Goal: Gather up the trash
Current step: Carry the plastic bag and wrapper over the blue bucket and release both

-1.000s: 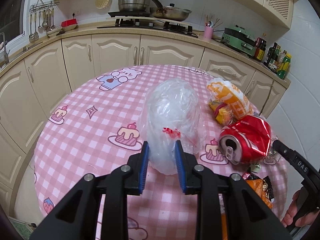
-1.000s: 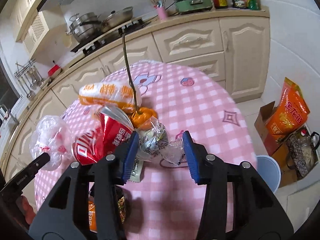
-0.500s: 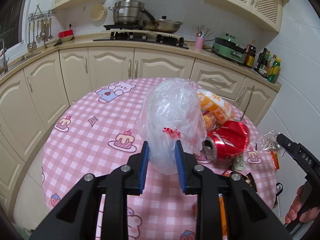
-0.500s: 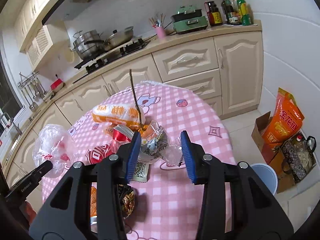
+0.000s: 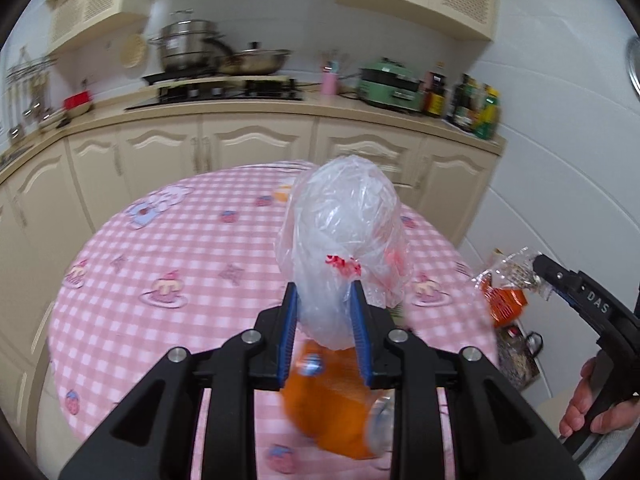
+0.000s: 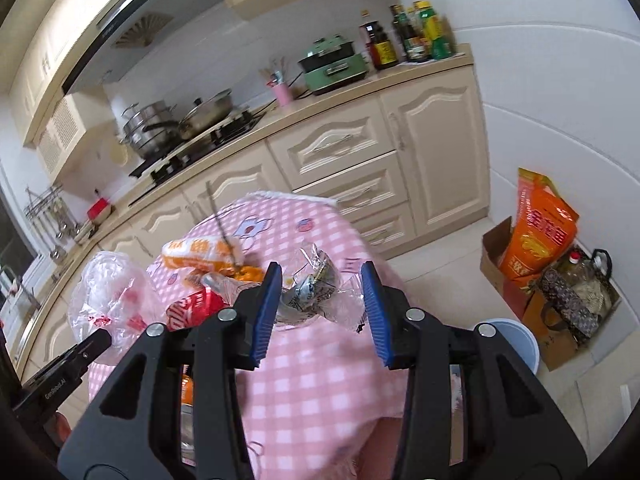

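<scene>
My left gripper [image 5: 325, 322] is shut on a clear plastic bag [image 5: 344, 240] with red print and holds it above the pink checked table [image 5: 180, 248]. An orange packet [image 5: 332, 408] lies blurred under it. My right gripper [image 6: 322, 312] holds a crinkled clear wrapper [image 6: 316, 288] between its blue pads, lifted at the table's right edge. In the right wrist view an orange-and-white snack bag [image 6: 200, 254], a crushed red can [image 6: 192, 308] and the plastic bag [image 6: 108, 296] sit to the left.
A light blue bin [image 6: 516, 344] stands on the floor to the right of the table. A cardboard box with an orange sack [image 6: 536, 236] and bags stands by the wall. Cream cabinets [image 5: 240, 144] and a counter with pots run behind the table.
Both grippers have lifted and drawn back from the table. The left one carries the plastic bag up and rightwards; the right one has raised the clear wrapper off the trash pile.
</scene>
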Tool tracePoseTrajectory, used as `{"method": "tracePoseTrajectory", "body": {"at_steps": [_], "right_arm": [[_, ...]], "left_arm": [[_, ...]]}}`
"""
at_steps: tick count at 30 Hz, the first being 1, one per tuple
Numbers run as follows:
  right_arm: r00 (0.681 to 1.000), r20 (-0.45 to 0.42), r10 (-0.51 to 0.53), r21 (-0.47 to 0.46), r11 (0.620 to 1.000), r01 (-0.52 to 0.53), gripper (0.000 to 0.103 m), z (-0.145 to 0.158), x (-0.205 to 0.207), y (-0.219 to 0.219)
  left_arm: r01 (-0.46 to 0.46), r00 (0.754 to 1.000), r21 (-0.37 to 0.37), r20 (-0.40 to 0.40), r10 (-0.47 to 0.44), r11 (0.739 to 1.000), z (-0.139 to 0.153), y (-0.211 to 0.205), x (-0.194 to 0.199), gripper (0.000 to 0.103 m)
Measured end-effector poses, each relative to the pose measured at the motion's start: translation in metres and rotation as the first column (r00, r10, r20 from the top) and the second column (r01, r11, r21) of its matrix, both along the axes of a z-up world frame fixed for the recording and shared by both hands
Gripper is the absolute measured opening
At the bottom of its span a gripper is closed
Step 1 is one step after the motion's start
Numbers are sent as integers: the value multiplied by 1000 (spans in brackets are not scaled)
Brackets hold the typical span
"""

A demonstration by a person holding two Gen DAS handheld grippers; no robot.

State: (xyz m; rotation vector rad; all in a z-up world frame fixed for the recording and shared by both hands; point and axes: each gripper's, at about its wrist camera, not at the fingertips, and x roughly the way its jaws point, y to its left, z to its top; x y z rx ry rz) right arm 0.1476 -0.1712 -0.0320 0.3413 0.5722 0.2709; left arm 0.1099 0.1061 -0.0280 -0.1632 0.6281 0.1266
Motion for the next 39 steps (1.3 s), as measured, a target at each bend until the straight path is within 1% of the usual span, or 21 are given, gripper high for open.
{"method": "tracePoseTrajectory", "body": {"at_steps": [5,9,12,16,20,21,23,27,30,33,35,37,39], "right_arm": [[995,-19,-96,23,995,96,40,-7,-8,-42],[985,-42,-167,37,985,169,40,-16,-13,-77],[973,-69,-222,43,973,225,40,-26,-18,-105],[953,-111,-281,51,956,288,40,-41,-24,-136],[930,-165,-330,54,938,342,40,-59,-24,-164],[923,-181,-341,53,933,355,40,-65,-23,-173],[912,-201,-358,52,926,374,40,-72,-24,-184],[886,-245,-393,56,907,418,40,-89,-23,-207],[869,-283,-405,54,898,436,40,-103,-17,-223],[852,-323,-412,45,893,448,40,-116,-7,-235],[844,-345,-412,43,891,452,40,-124,-2,-242],[840,-355,-410,40,891,452,40,-129,2,-246],[838,-367,-405,39,893,448,40,-134,7,-249]], "left_arm": [[112,994,14,-13,-111,994,-3,-41,9,25],[209,978,21,-30,-208,978,-7,-80,18,25],[285,958,28,-52,-283,958,-13,-112,27,25],[373,925,36,-93,-368,927,-25,-155,39,25],[423,898,36,-151,-414,905,-42,-191,53,25],[439,887,30,-175,-428,898,-49,-202,59,25],[449,877,23,-202,-436,893,-57,-217,66,25],[443,868,36,-265,-419,896,-81,-247,87,25],[460,846,22,-313,-431,887,-100,-270,103,25],[473,831,21,-344,-438,881,-114,-286,115,25],[483,815,12,-370,-445,876,-125,-298,123,26],[479,814,11,-379,-440,878,-132,-304,130,29],[479,823,24,-362,-439,878,-138,-312,135,32]]}}
